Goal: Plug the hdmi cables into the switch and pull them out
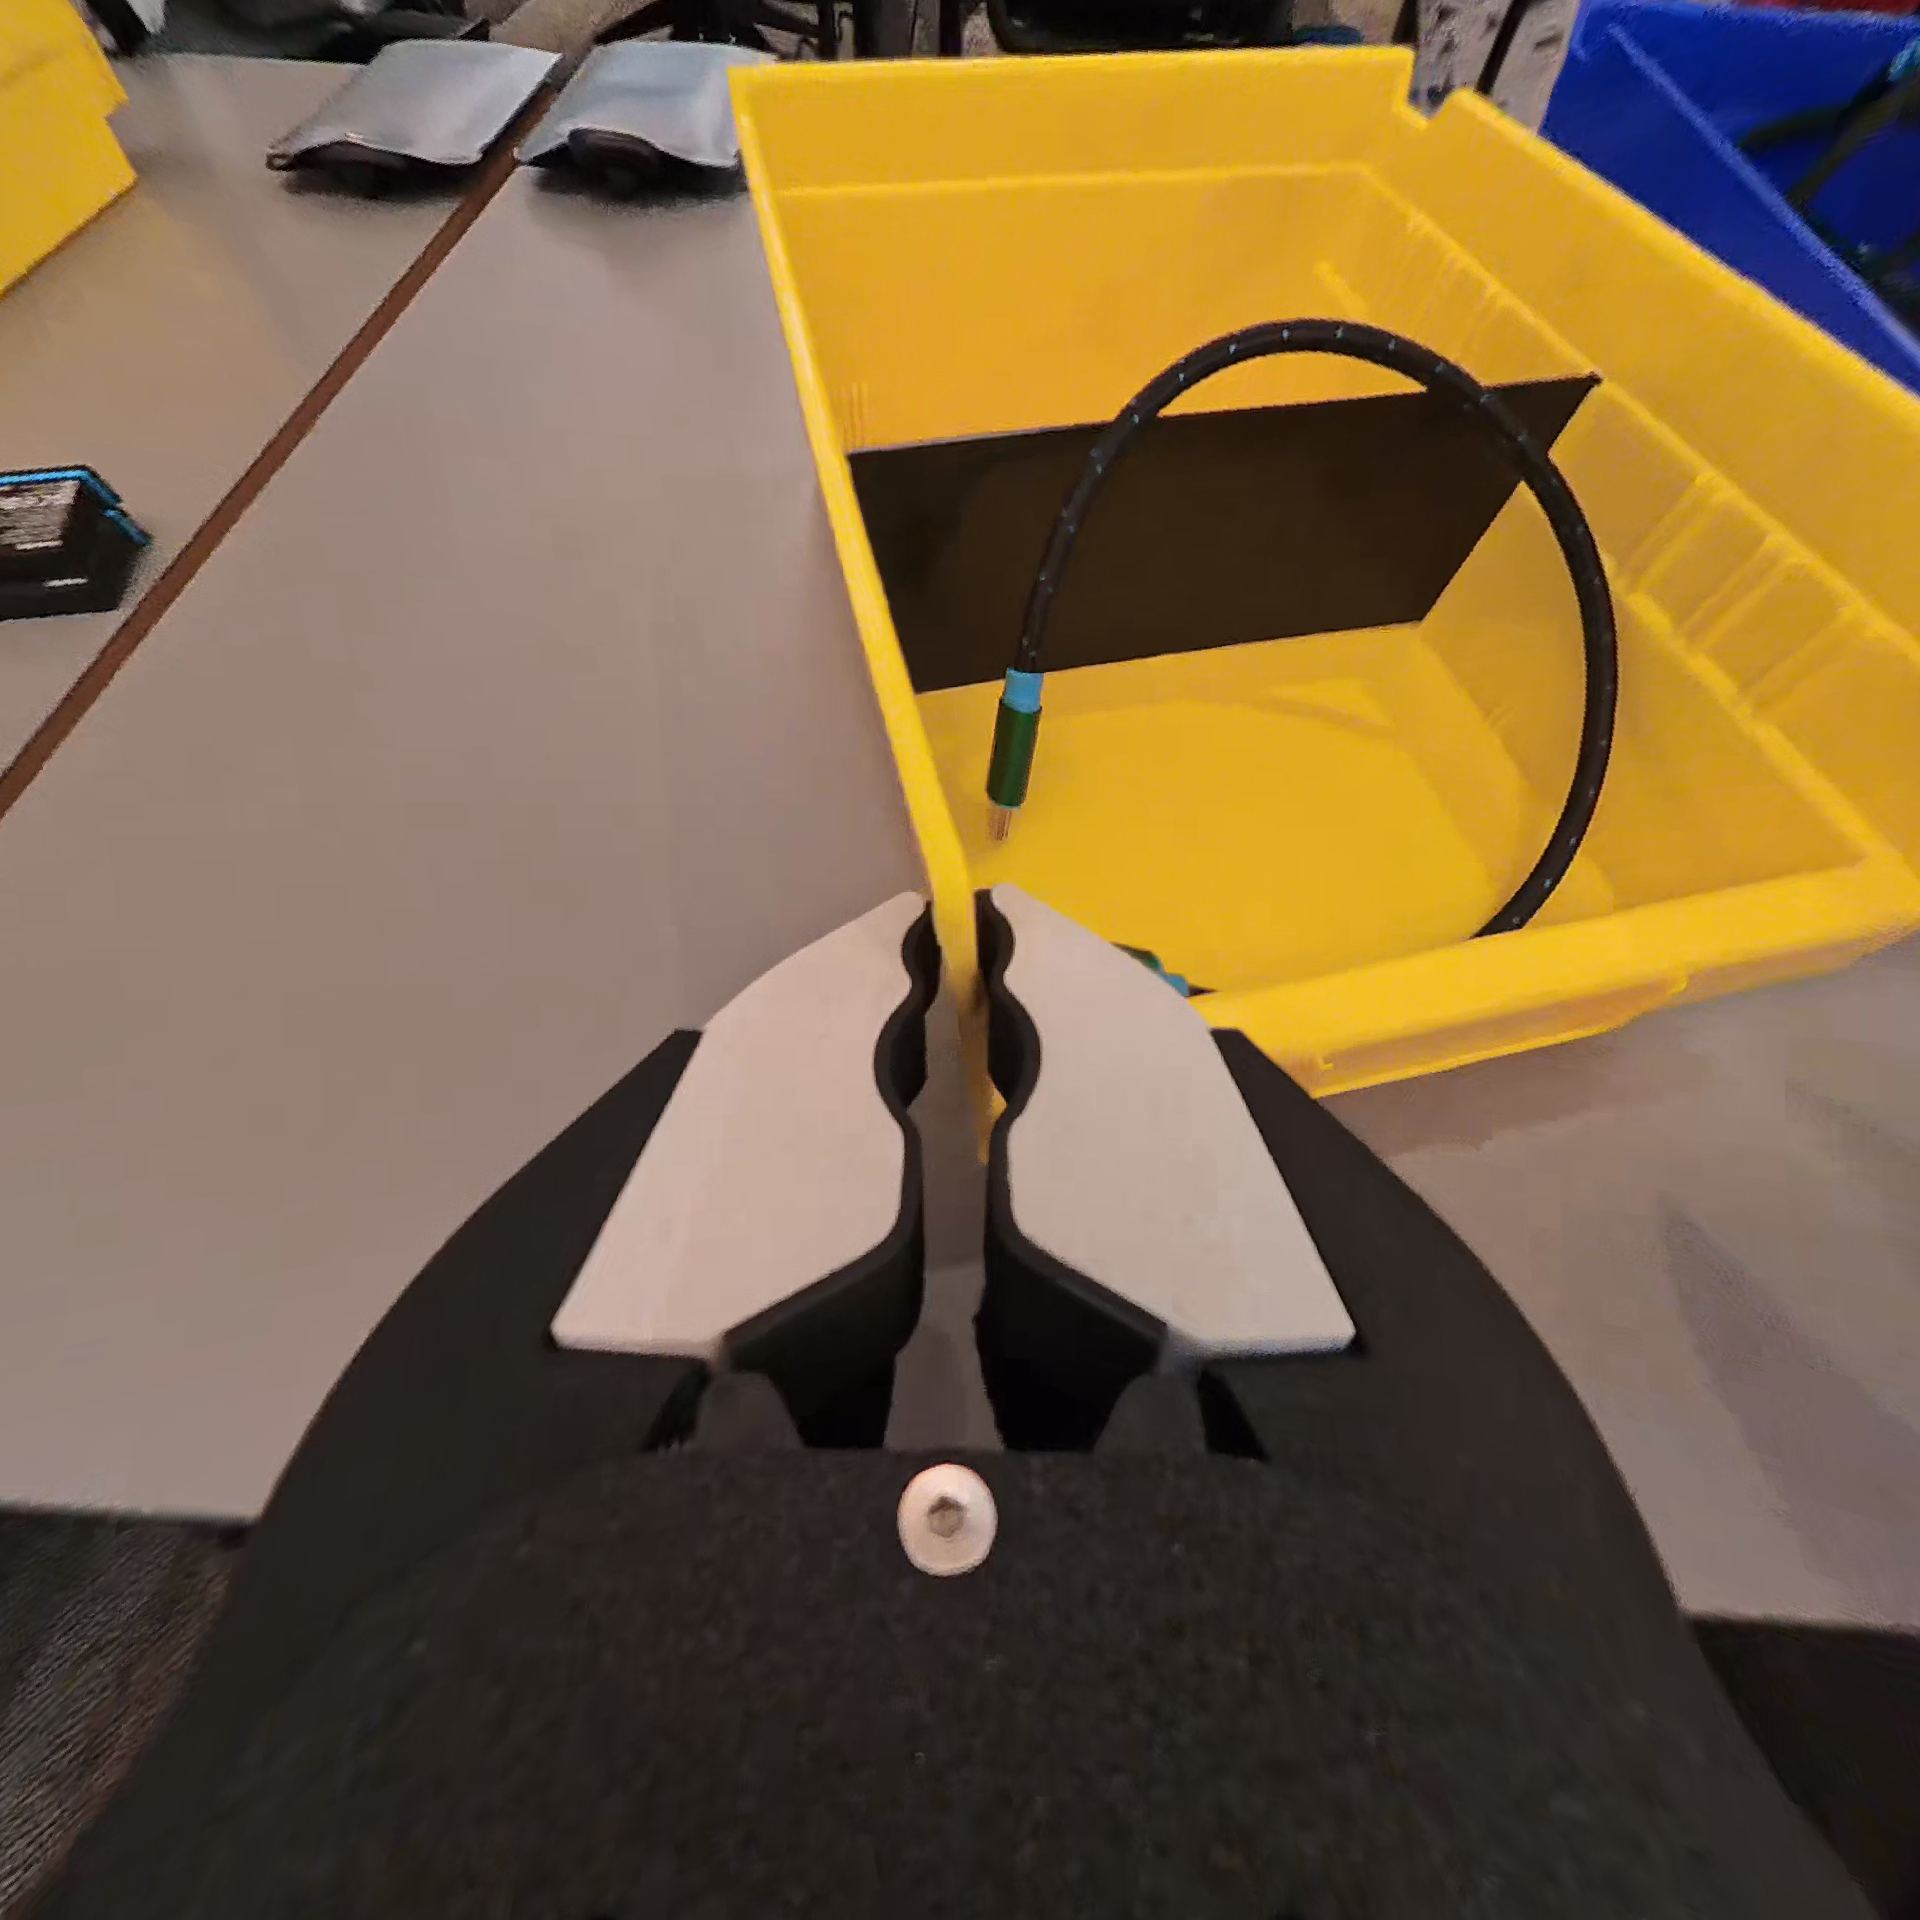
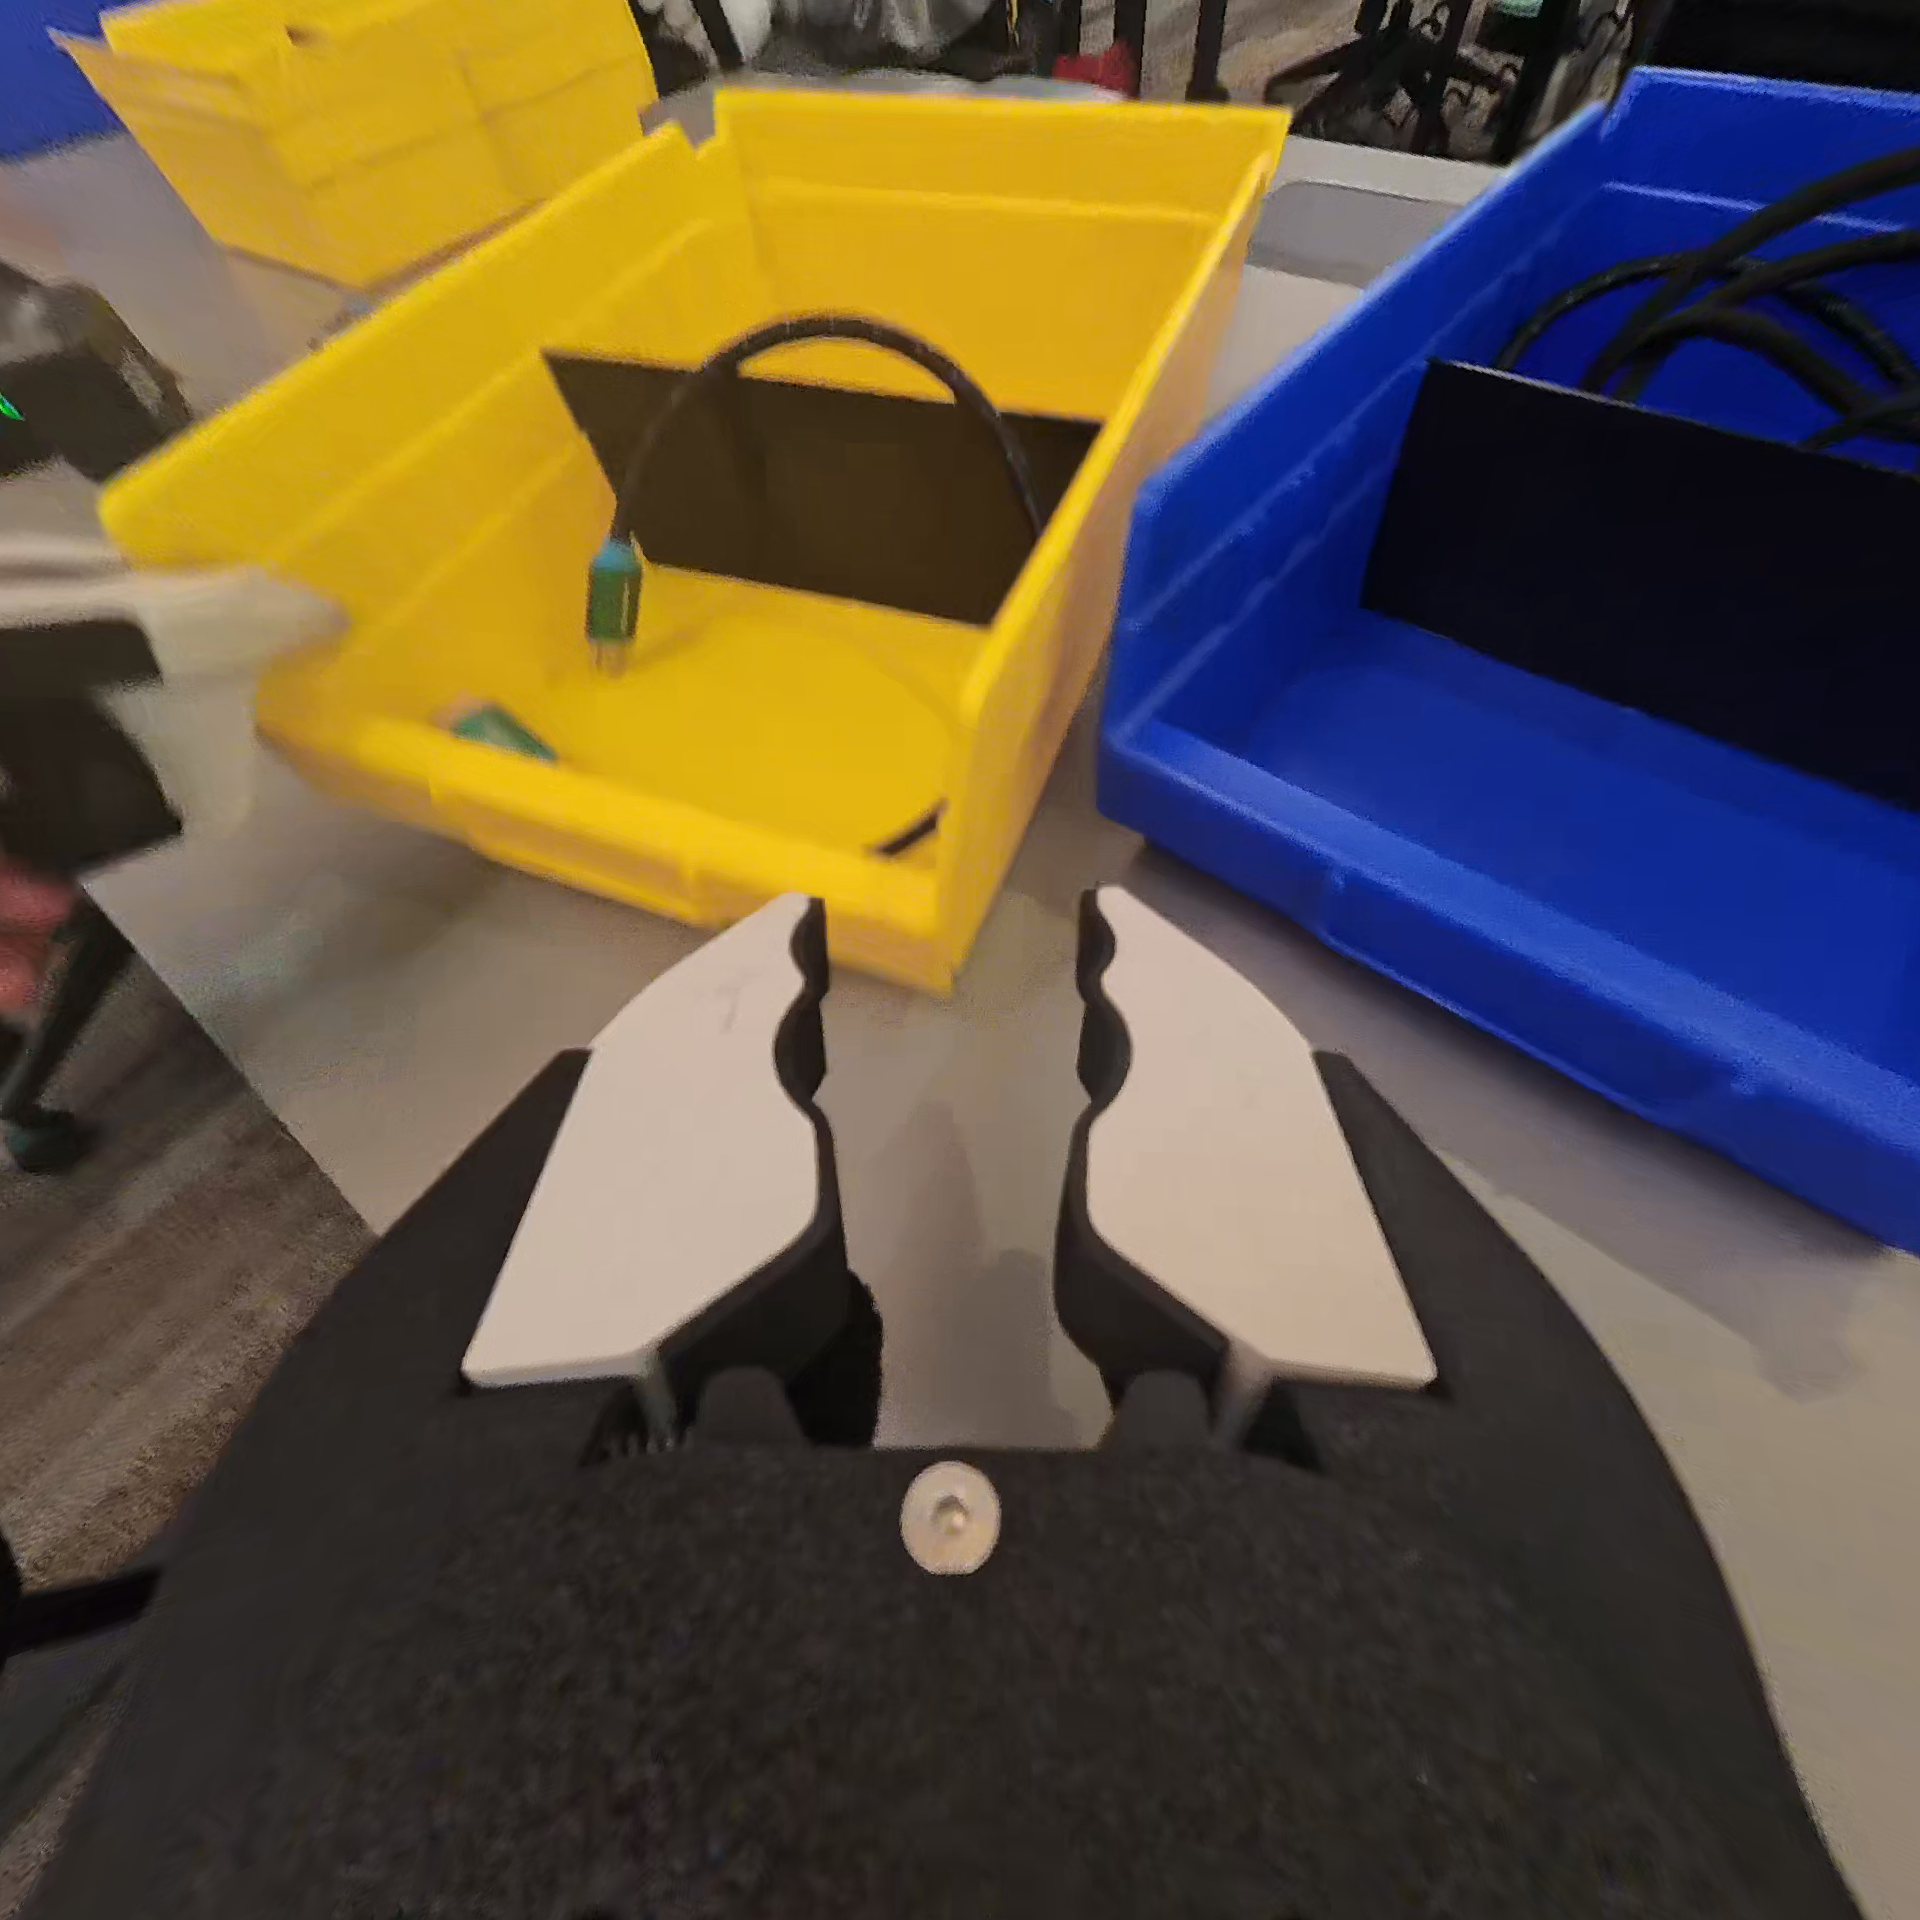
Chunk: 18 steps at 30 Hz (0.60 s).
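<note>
A yellow bin [image 1: 831,416] stands on the grey table. In it, in front of a black divider [image 1: 1195,540], lies a looped black braided cable [image 1: 1558,540]. One green plug [image 1: 1013,753] points down and a second plug [image 1: 1158,971] lies by the front wall. My left gripper [image 1: 958,914] is shut on the bin's left wall at its front corner, with both pads pressed on the yellow plastic. The right wrist view shows the bin [image 2: 1039,644], the cable [image 2: 831,332] and the plug [image 2: 613,597]. My right gripper [image 2: 951,914] is open and empty over the table, just before the bin's front right corner.
A blue bin [image 2: 1455,904] with a dark divider and black cables [image 2: 1714,312] stands right of the yellow one. Another yellow bin [image 2: 364,135] is behind. Two grey pouches [image 1: 416,114] and a black box [image 1: 62,540] lie on the table to the left. My hands' fingertips stand some 20 centimetres from each other.
</note>
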Available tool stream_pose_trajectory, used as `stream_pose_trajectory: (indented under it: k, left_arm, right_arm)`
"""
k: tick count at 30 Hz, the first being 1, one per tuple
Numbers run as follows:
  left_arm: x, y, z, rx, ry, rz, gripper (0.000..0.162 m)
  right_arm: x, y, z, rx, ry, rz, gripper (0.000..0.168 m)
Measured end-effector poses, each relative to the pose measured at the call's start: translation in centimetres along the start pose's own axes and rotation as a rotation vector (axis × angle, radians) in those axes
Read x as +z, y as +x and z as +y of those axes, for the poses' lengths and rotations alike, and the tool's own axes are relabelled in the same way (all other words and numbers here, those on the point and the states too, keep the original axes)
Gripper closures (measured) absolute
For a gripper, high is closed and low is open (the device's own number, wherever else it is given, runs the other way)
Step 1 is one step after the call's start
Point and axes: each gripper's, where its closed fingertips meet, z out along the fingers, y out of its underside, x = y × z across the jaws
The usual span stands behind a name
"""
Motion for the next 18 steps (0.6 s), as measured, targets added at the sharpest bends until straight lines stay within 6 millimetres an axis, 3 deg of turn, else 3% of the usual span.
stream_pose_trajectory:
  k: [2, 3, 6, 8, 14, 18]
  left_arm:
    - [-1.2, 0.4, 0.7, 0.013, -0.005, -0.009, 0.156]
    - [-1.7, 0.5, 0.9, 0.013, -0.009, -0.011, 0.156]
    - [-3.1, 1.1, 1.3, 0.01, -0.032, -0.007, 0.155]
    - [-4.4, 1.2, 0.5, 0.058, -0.001, -0.055, 0.155]
    - [-9.0, 3.1, -5.0, 0.114, 0.108, -0.147, 0.154]
    - [-12.8, 6.7, -12.8, 0.204, 0.291, -0.193, 0.154]
  right_arm:
    - [1.3, -0.6, -0.6, 0.016, 0.019, -0.004, 0.131]
    - [2.0, -0.3, -0.2, -0.002, -0.013, 0.028, 0.158]
    - [2.2, 0.3, -0.4, -0.079, -0.058, 0.119, 0.163]
    - [1.5, 0.0, -2.3, -0.128, 0.036, 0.158, 0.164]
    - [-1.6, 0.2, -8.4, -0.078, 0.138, 0.098, 0.166]
    - [-6.8, 2.2, -14.6, -0.069, 0.334, 0.109, 0.166]
